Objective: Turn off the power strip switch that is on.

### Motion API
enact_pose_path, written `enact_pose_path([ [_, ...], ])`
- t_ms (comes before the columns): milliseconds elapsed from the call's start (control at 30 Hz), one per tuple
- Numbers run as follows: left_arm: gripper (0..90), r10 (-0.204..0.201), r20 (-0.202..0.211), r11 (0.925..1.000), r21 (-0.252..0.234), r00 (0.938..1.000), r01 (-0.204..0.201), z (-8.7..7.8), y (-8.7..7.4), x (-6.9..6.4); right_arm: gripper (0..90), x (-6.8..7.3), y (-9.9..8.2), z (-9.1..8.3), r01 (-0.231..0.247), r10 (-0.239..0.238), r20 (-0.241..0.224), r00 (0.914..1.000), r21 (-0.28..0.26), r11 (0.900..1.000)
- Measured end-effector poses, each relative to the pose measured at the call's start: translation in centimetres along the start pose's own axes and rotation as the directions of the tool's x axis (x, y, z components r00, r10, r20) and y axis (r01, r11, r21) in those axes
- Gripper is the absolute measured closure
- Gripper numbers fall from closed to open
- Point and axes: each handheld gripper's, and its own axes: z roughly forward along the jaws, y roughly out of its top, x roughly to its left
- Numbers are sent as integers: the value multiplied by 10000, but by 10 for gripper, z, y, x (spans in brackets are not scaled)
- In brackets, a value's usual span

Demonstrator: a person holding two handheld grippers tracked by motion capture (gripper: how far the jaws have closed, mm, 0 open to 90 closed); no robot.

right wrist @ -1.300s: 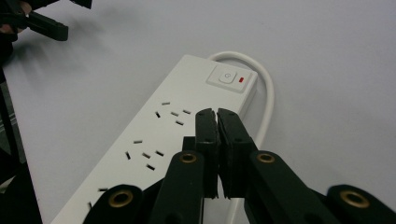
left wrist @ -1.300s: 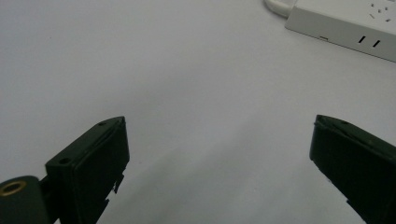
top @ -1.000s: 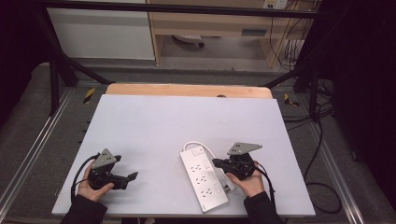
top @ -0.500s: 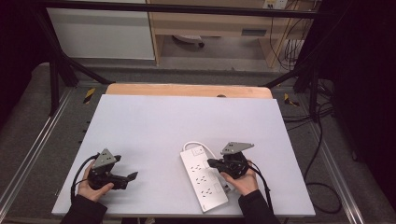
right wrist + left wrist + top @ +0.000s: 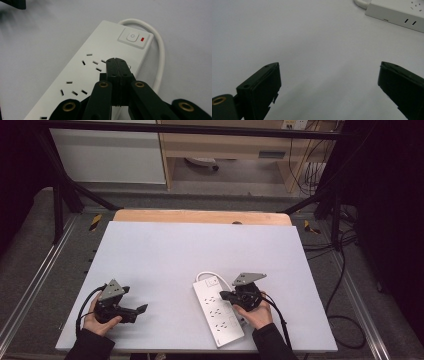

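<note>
Resting low on the white table (image 5: 200, 255), the left gripper (image 5: 141, 309) has its jaws spread wide with bare tabletop between them. To its right, well apart, lies the white power strip (image 5: 218, 312), its cord (image 5: 160, 52) looping behind the switch (image 5: 135, 38). The right gripper (image 5: 117, 64) hovers over the strip's sockets, jaws pressed together, holding nothing.

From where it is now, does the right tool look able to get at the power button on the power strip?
Probably yes. The right tool, jaws shut, is above the power strip, and nothing lies between it and the power button just ahead.
</note>
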Motion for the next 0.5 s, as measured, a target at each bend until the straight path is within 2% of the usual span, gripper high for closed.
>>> enact_pose_path([
  [500,46,5,-5,10000,13,10000,-5,0,0,0,900,1,-2,6,64,-66,86,9999,293,9996],
])
